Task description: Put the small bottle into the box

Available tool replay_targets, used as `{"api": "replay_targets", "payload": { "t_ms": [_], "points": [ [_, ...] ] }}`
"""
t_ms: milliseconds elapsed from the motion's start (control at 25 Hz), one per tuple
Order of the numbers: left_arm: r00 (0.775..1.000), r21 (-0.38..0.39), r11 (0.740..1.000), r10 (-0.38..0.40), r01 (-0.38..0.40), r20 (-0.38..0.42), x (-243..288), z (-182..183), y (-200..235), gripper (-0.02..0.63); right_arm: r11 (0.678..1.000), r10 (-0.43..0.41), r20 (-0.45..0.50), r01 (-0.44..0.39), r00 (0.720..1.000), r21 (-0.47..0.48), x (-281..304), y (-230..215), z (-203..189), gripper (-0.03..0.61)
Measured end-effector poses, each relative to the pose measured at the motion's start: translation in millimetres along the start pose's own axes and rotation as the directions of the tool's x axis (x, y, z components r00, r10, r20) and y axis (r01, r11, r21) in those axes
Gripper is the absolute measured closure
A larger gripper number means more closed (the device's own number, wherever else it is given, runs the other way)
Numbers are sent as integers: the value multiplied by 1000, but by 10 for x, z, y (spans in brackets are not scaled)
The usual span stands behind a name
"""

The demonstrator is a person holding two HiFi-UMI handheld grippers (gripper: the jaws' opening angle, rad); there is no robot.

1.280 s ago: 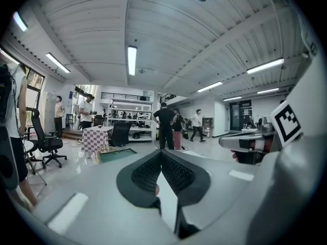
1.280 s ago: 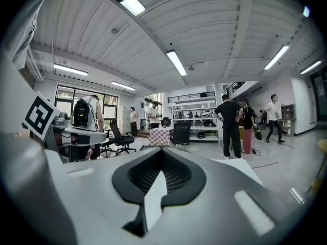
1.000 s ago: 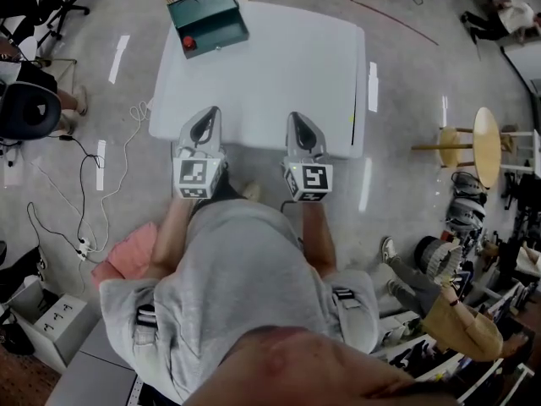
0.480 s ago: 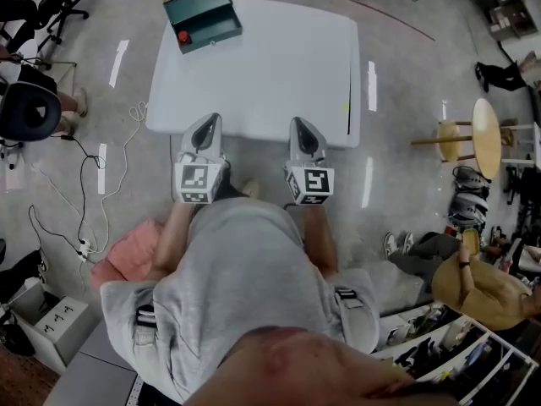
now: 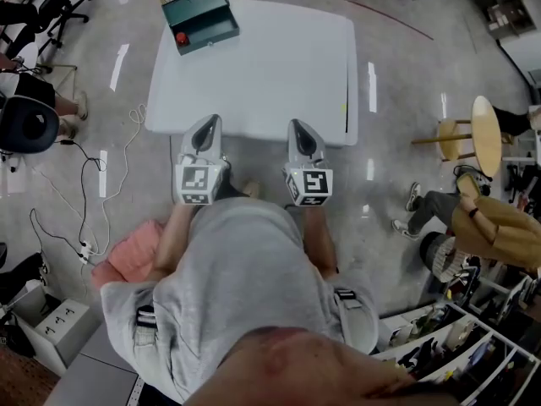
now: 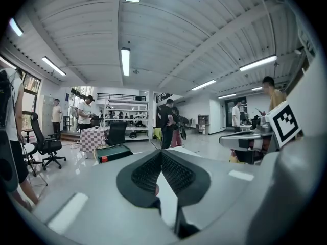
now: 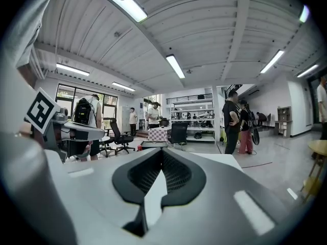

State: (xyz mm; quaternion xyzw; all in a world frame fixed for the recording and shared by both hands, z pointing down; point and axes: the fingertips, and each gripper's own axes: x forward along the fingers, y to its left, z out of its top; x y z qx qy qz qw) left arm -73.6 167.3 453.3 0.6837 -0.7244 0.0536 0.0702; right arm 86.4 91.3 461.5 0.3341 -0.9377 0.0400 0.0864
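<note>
White table (image 5: 279,57) just ahead of left claw (image 5: 209,122) and right claw (image 5: 297,125). Left of left claw: office chair (image 5: 25,123), floor cable (image 5: 89,184), and, farther back, pink cloth (image 5: 131,254). Right of right claw, well apart: round wooden table (image 5: 486,142), person in tan top (image 5: 499,227).

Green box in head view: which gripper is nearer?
Left. The left gripper sits at the table's near edge, roughly in line with the green box at the far left corner; the right gripper is level with it, farther sideways.

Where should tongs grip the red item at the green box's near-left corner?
Probably across its sides, coming from above: the red item sits low at the green box corner, where a wall would block a level approach. Its shape is too small to tell.
</note>
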Motion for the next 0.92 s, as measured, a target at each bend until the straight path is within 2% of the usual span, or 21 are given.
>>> {"api": "replay_targets", "payload": {
  "t_ms": [920],
  "points": [
    [1000,-2,1000,0,0,-7,17,-25,28,601,1000,-5,-2,5,1000,0,33,22,-7,575]
  ]
}}
